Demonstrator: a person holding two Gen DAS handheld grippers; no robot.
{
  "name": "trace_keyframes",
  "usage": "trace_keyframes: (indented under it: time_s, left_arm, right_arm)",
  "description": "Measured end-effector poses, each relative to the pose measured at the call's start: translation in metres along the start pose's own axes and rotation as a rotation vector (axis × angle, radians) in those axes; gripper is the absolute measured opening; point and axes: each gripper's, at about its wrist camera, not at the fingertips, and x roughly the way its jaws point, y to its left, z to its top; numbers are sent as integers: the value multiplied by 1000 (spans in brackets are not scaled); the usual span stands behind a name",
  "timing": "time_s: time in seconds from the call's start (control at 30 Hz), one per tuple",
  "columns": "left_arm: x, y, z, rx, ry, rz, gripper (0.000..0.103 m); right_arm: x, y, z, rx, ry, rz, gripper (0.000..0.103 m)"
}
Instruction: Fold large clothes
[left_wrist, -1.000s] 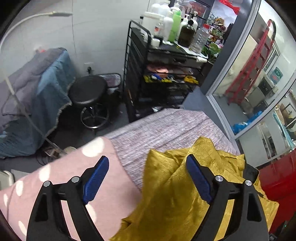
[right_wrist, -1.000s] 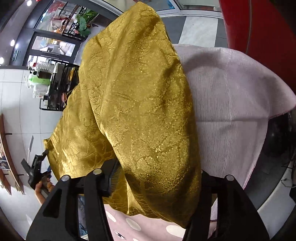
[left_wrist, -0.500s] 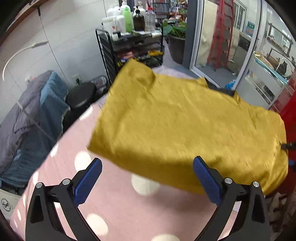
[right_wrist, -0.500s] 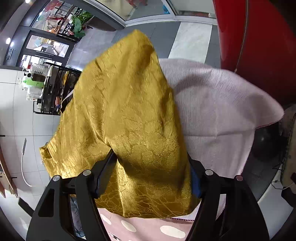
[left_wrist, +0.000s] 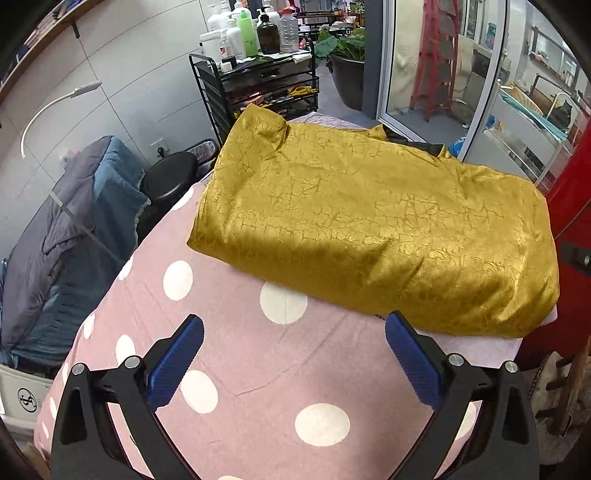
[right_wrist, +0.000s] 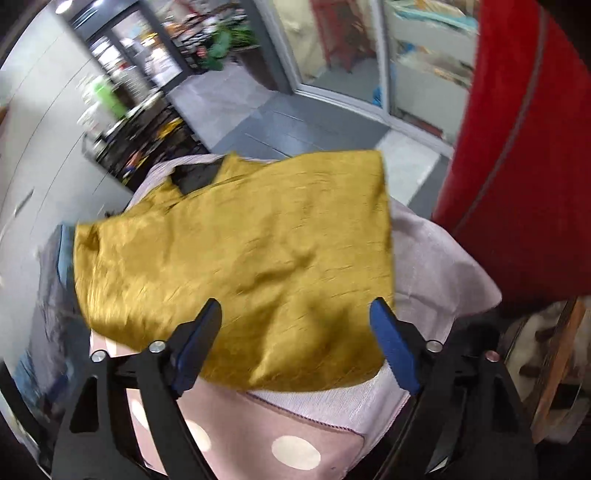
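While both grippers, left (left_wrist: 293, 338) and right (right_wrist: 295, 325), gape wide and empty, the shiny, crinkly gold cloth (left_wrist: 373, 225) lies folded by the far edge of the soft pink spotted bed (left_wrist: 236, 369).

Both views are evenly and brightly lit, with daylight admitted through the glass doors (left_wrist: 436, 66) at the back. The left wrist view is sharp; a soft shadow is cast across the near edge of the yellow garment (left_wrist: 369, 221). The right wrist view is smeared by motion blur, most strongly over the shelf cart (right_wrist: 129, 125). Straight lines are bent toward the dark rounded corners.
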Motion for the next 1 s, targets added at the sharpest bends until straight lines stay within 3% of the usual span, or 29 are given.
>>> trace_keyframes:
  time_s: [0.13, 0.23, 0.43, 0.67, 1.0]
  left_arm:
    - [-10, -5, -11, 15, 0, 2, 97]
    - [-15, -7, -19, 34, 6, 11, 97]
    - [-25, -3, -24, 36, 20, 9, 97]
    - [-24, -1, -10, 5, 42, -78, 97]
    - [-24, -17, 7, 85, 18, -22, 97]
  right_arm:
    - [-12, 43, -29, -214, 1, 3, 83]
    - [-7, 58, -49, -297, 49, -13, 83]
    - [1, 60, -78, -300, 104, -25, 83]
    - [-5, 65, -80, -305, 69, -57, 83]
    - [-19, 71, -75, -323, 18, -83, 83]
